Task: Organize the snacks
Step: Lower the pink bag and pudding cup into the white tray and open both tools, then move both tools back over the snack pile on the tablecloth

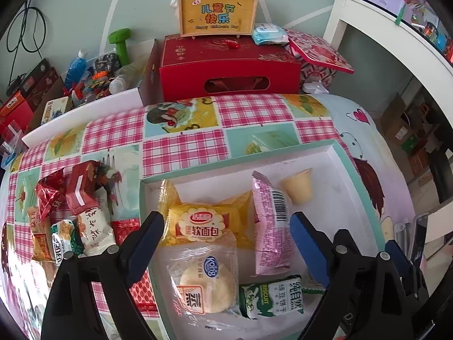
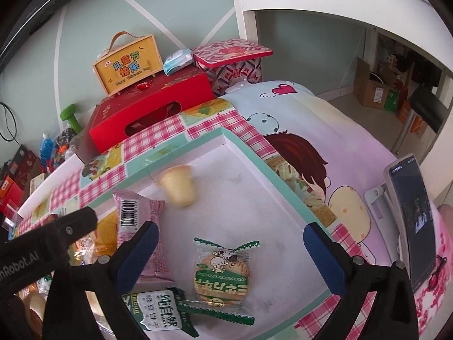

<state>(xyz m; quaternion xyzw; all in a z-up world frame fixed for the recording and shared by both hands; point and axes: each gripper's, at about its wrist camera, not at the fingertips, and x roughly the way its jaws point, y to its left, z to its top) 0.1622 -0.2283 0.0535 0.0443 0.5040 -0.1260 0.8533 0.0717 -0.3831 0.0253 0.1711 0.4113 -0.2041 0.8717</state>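
Observation:
A shallow white tray with a teal rim [image 1: 337, 153] [image 2: 246, 147] lies on the patterned cloth. In it are a yellow bread pack [image 1: 202, 223], a clear-wrapped round pastry [image 1: 206, 283], a pink packet [image 1: 270, 223] [image 2: 141, 226], a jelly cup [image 1: 298, 187] [image 2: 178, 185], a green biscuit pack [image 1: 271, 297] [image 2: 158, 308] and a round cookie pack [image 2: 222, 274]. My left gripper [image 1: 226, 240] is open and empty above the bread and pastry. My right gripper [image 2: 230, 249] is open and empty above the cookie pack. Several loose snacks [image 1: 70, 215] lie left of the tray.
A red gift box [image 1: 226, 70] [image 2: 153, 107] with a yellow handled case [image 1: 218, 14] [image 2: 127, 62] on top stands behind the table. A patterned tin [image 2: 235, 62] is beside it. A phone on a stand [image 2: 410, 221] is at the right. Clutter and boxes [image 1: 42, 90] sit at the far left.

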